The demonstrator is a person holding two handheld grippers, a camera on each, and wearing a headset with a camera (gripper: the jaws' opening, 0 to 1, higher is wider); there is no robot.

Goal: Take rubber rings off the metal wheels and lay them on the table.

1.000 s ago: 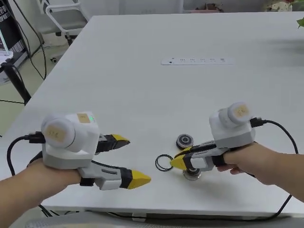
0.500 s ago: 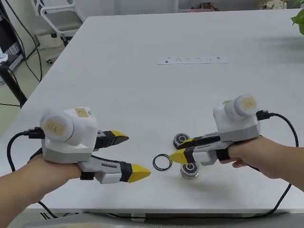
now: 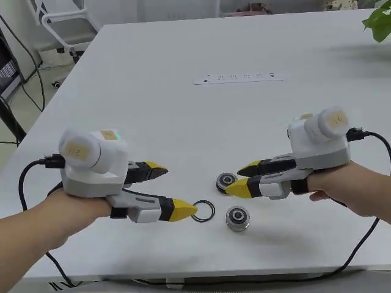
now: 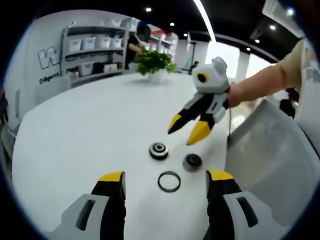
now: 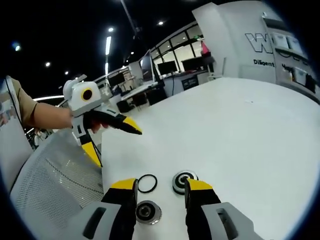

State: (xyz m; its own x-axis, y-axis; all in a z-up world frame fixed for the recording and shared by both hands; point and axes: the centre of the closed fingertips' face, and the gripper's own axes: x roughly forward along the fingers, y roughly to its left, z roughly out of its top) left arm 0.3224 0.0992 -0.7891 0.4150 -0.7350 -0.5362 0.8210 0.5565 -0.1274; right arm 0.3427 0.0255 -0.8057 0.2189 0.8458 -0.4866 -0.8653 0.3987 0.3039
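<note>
A loose black rubber ring (image 3: 203, 211) lies flat on the white table (image 3: 183, 110). Two small metal wheels rest beside it: one with a dark rim (image 3: 226, 181) farther back, one with a silver rim (image 3: 237, 217) nearer the front edge. My left gripper (image 3: 171, 190) is open, its lower yellow tip just left of the ring. My right gripper (image 3: 239, 179) is open above the dark-rimmed wheel, holding nothing. The left gripper view has the ring (image 4: 169, 181) between its jaws' line, both wheels (image 4: 158, 150) (image 4: 192, 161) beyond. The right gripper view looks down on ring (image 5: 146, 183) and wheels (image 5: 182, 181) (image 5: 148, 212).
A white power strip (image 3: 238, 78) lies farther back on the table. Green plant leaves (image 3: 379, 21) hang at the far right corner. An office chair (image 3: 61, 24) stands off the far left. The table's front edge runs just behind the near wheel; cables trail from both grippers.
My right gripper has drawn back to the right and up, off the near wheel. The ring stays on the table. My left gripper's tip has come closer to the ring.
</note>
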